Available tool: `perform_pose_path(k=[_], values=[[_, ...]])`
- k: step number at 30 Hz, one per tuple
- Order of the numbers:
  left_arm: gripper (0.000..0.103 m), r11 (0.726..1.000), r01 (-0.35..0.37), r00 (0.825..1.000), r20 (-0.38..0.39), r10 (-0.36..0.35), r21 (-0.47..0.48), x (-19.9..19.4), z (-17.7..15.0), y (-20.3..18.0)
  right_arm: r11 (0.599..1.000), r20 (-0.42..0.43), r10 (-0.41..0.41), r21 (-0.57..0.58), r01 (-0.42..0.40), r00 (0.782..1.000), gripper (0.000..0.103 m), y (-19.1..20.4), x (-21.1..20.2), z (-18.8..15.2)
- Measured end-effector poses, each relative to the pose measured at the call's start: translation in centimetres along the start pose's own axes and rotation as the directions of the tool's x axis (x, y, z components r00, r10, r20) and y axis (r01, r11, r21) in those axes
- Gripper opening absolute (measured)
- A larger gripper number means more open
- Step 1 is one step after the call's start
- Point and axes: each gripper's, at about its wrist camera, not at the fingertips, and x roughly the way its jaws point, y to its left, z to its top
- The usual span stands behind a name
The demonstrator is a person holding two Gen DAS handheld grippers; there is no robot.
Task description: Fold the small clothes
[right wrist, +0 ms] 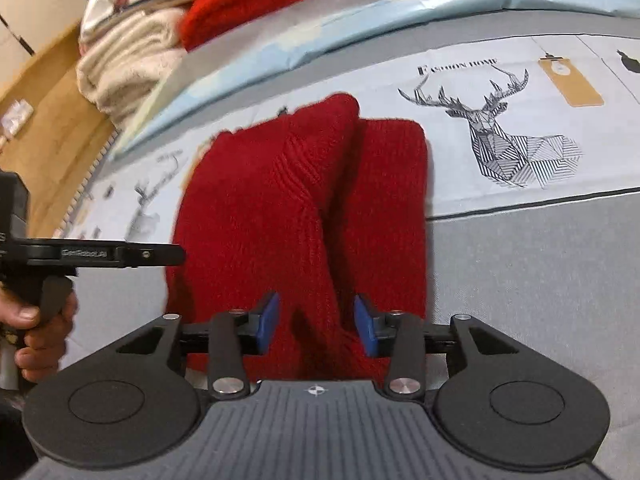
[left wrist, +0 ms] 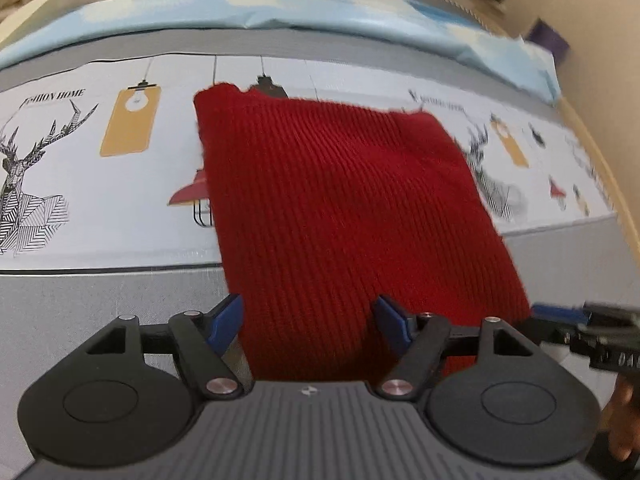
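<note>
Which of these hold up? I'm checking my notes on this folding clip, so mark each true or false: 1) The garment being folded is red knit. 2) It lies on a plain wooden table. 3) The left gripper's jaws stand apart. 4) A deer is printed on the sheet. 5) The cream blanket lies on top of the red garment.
1) True: the red knit garment is ribbed and red.
2) False: it lies on a printed bed sheet, grey with a pale panel.
3) True: the left gripper has its jaws wide apart over the garment's near edge.
4) True: a line-drawn deer sits beside the garment.
5) False: the cream blanket is piled at the far corner, apart from it.
</note>
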Motion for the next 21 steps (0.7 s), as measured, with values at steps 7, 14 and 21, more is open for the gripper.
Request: perform_pose_path(k=[7, 14, 21], values=[[0.08, 1.0, -0.001, 0.999, -0.032, 0.001, -0.004, 1.0, -0.6, 0.0, 0.995, -0.011, -0.079, 0.061, 0.08, 0.997, 0.058, -1.5, 1.3, -0.3], [0.053, 0.994, -0.026, 0.987, 0.16, 0.008, 0.108, 0.4, -0.3, -1.3, 0.99, -0.053, -0.063, 0.121, 0.069, 0.997, 0.055, -2.5, 2.9, -0.8], [0.058, 0.999, -0.033, 0.99, 0.137, 0.029, 0.023, 0.3, 0.3, -0.5, 0.991, -0.06, -0.061, 0.113, 0.067, 0.996, 0.05, -2.2, 2.9, -0.9]])
